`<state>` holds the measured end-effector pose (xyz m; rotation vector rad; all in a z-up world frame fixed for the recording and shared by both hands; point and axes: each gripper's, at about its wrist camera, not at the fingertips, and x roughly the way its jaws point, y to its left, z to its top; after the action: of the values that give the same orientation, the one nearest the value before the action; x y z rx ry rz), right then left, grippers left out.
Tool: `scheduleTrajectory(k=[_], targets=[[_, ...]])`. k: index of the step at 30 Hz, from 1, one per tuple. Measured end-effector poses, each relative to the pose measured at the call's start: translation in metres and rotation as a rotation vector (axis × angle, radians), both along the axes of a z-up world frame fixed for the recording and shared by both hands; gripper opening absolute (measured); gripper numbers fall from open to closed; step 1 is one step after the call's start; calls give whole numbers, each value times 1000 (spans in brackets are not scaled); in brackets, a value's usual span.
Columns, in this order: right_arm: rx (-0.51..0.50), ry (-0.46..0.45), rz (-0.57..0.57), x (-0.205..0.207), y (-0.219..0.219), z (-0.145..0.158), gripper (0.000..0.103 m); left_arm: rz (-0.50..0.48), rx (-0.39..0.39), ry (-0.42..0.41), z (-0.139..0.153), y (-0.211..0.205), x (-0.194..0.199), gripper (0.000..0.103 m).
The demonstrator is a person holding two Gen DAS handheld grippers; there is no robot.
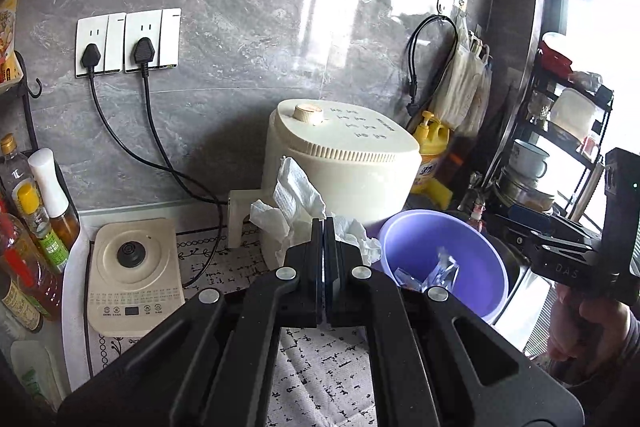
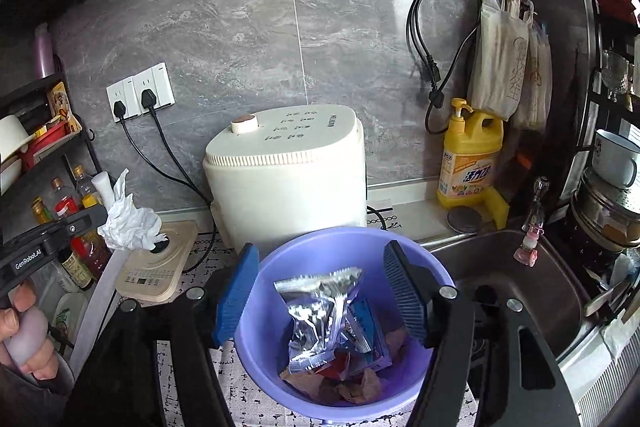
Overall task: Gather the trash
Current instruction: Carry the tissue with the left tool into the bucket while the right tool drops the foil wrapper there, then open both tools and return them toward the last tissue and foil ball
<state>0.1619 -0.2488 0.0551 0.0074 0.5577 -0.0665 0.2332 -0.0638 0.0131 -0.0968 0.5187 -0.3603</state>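
Observation:
My left gripper (image 1: 324,227) is shut on a crumpled white paper towel (image 1: 296,211), held in the air left of a purple bin (image 1: 404,239). The towel also shows in the right wrist view (image 2: 130,223), at the tip of the left gripper (image 2: 102,223). My right gripper (image 2: 320,279) is open, its blue-padded fingers (image 2: 236,291) spread above the purple bin (image 2: 276,311). The bin holds a silver foil wrapper (image 2: 316,315), a blue packet and brown scraps. The right gripper (image 1: 520,233) shows at the right edge of the left wrist view, beside the bin.
A cream cooker (image 2: 288,171) stands behind the bin. A cream kettle base (image 1: 134,275) and oil bottles (image 1: 36,223) are at the left. A yellow detergent bottle (image 2: 470,159), a steel sink (image 2: 508,279) and a dish rack (image 2: 612,163) are at the right.

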Motion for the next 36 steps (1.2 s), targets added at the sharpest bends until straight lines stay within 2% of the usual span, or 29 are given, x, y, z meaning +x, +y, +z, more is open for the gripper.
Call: scheduleTrajectory(k=[1, 6, 10, 21, 23, 24, 25, 26, 28, 31, 36], targets=[[-2, -2, -4, -3, -7, 0, 72, -9, 5, -1, 1, -7, 1, 2], [25, -15, -53, -18, -45, 1, 76, -62, 17, -2, 5, -42, 3, 2], [50, -21, -87, -30, -69, 0, 77, -100, 20, -5, 6, -70, 2, 2], [27, -7, -144, -54, -131, 4, 78, -187, -3, 37, -8, -148, 20, 2], [22, 2, -149, -55, -140, 4, 78, -218, 2, 86, -15, -162, 27, 10], [23, 6, -152, -55, -143, 3, 78, -211, 7, 101, -18, -166, 30, 37], [27, 9, -153, -55, -146, 3, 78, -194, 5, 93, -19, -167, 28, 73], [29, 12, -151, -55, -148, 3, 78, -180, -11, 64, -18, -164, 25, 81], [31, 12, -140, -54, -149, 2, 78, -181, -27, 49, -15, -157, 20, 87], [45, 14, -117, -48, -144, -1, 78, -142, 25, 42, -14, -148, 17, 94], [63, 25, -66, -32, -121, -7, 78, -76, 31, 43, -13, -115, 12, 97]])
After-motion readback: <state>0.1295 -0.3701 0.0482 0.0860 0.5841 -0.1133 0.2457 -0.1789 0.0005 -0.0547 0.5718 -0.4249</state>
